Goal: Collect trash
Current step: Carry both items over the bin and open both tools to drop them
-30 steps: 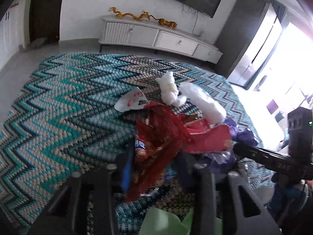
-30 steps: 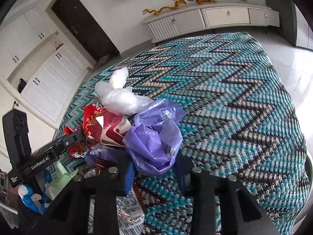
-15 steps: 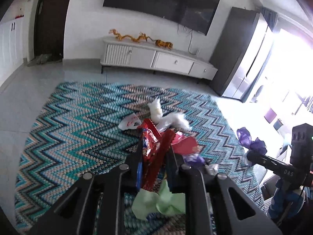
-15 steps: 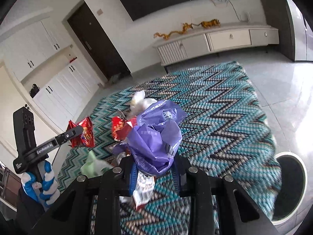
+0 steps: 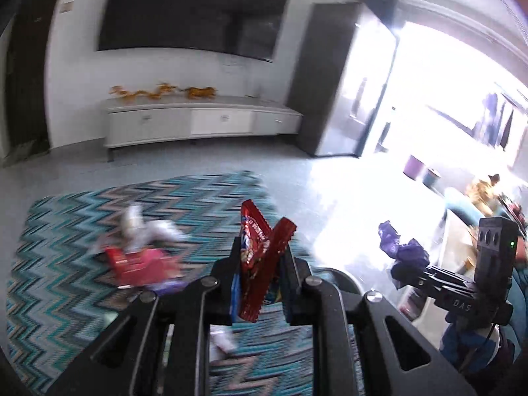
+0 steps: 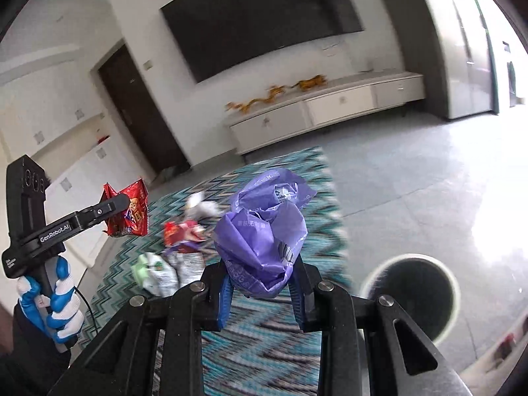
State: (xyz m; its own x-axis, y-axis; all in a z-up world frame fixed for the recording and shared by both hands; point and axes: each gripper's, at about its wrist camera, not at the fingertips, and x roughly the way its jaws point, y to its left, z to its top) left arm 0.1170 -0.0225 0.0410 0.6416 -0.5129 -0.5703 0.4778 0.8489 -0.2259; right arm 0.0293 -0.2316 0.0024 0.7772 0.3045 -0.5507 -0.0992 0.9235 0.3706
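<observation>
red wrapper (image 5: 260, 260) pinched in left fingers (image 5: 290, 283), purple bag (image 6: 264, 234) in right, both hiding fingertips

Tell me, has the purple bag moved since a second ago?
Yes. The purple bag, clamped in the right gripper, has been lifted off the zigzag rug and carried toward the round bin on the tile floor.
</observation>
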